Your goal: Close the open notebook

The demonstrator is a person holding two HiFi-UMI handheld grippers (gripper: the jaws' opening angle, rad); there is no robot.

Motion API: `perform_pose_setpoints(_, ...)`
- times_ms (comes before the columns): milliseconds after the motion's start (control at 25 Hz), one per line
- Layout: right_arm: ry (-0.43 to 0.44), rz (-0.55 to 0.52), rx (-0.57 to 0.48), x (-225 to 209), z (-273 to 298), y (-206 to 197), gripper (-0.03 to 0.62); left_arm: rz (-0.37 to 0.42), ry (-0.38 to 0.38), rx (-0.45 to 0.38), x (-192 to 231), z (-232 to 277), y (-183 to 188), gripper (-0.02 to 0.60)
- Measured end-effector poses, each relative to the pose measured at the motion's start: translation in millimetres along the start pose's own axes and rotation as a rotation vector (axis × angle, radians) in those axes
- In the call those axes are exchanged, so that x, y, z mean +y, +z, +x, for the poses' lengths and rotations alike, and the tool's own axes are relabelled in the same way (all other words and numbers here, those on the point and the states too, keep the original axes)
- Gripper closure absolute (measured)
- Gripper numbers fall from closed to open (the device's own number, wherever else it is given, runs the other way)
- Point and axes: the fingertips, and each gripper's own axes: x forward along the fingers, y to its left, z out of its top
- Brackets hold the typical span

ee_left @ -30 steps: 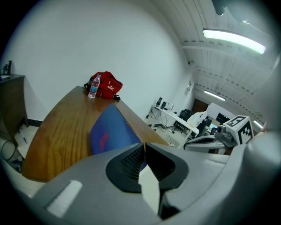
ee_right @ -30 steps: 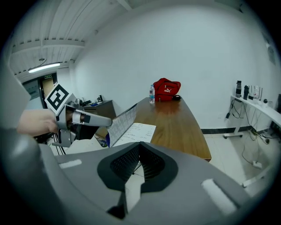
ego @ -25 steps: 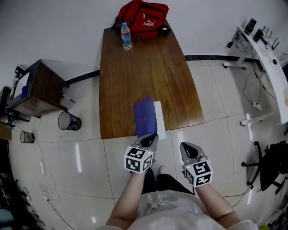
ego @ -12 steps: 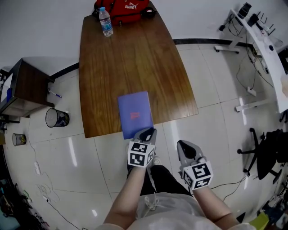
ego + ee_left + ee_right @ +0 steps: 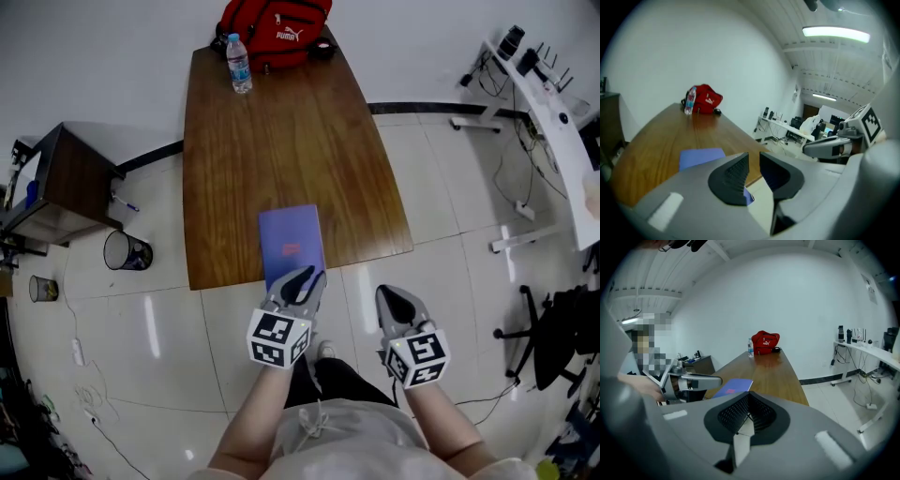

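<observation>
The blue notebook (image 5: 292, 242) lies closed and flat on the wooden table (image 5: 281, 141), its near edge at the table's front edge. My left gripper (image 5: 302, 279) hovers just off that edge, at the notebook's near end. Its jaws have just been opening and now stand apart with nothing between them. In the left gripper view the left gripper (image 5: 753, 161) shows a clear gap, and the notebook (image 5: 701, 157) lies beyond it. My right gripper (image 5: 394, 298) hangs over the floor to the right, shut and empty; the right gripper (image 5: 747, 404) has its pads meeting, with the notebook (image 5: 733, 386) ahead at left.
A red bag (image 5: 275, 33) and a water bottle (image 5: 238, 64) stand at the table's far end. A dark side cabinet (image 5: 66, 183) and a bin (image 5: 125, 251) sit on the floor at left. A white desk (image 5: 553, 103) and a black chair (image 5: 562, 337) are at right.
The raised blue cover came down over the white page, so the notebook is closed. My left gripper let go, opened and drew back off the table edge. The right gripper barely shifted.
</observation>
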Motion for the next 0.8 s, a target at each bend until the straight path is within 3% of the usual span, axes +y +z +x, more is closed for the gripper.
perform_pose_setpoints(120,0.025,-0.032,-0.039,9,-8,17,0.586,0.042,0.089,-0.121,4,-36,36,0.534)
perform_pose_setpoints(320,0.083,-0.088,-0.091,31,-23,40,0.586,0.068,0.204,-0.242,3,-91,62,0.575)
perform_pose_setpoints(520,0.128,-0.106,-0.093,47,-29,37,0.586,0.128,0.283,-0.283,0,-137,70,0.575)
perform_pose_setpoints(800,0.147,-0.101,-0.08,66,-34,25,0.586,0.051,0.323,-0.357,7,-196,80,0.575)
